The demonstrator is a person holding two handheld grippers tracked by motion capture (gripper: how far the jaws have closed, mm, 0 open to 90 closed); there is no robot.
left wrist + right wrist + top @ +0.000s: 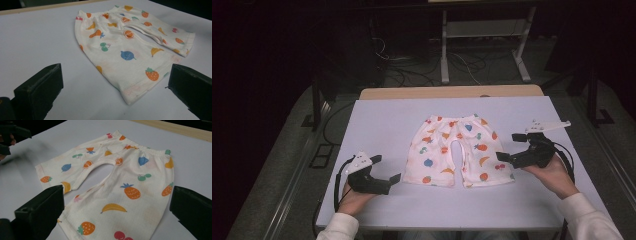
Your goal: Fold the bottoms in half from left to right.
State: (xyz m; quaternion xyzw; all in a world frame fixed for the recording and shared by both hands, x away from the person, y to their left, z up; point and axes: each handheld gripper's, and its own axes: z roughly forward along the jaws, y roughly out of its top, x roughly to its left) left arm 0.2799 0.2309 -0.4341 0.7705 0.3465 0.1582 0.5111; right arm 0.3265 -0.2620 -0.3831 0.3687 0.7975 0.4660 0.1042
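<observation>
Now | fruit-print baby shorts [455,150] flat mid-table [377,115], waistband far from me | my left gripper [388,181] and right gripper [504,156] flank the hems, jaws spread, empty | thin soft cloth, light, likely floppy | best pinched at hem corners or waistband

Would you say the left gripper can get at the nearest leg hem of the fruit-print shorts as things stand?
Probably yes. The left gripper has its jaws wide open just beside that leg hem of the shorts, with bare table between them and nothing in the way.
</observation>
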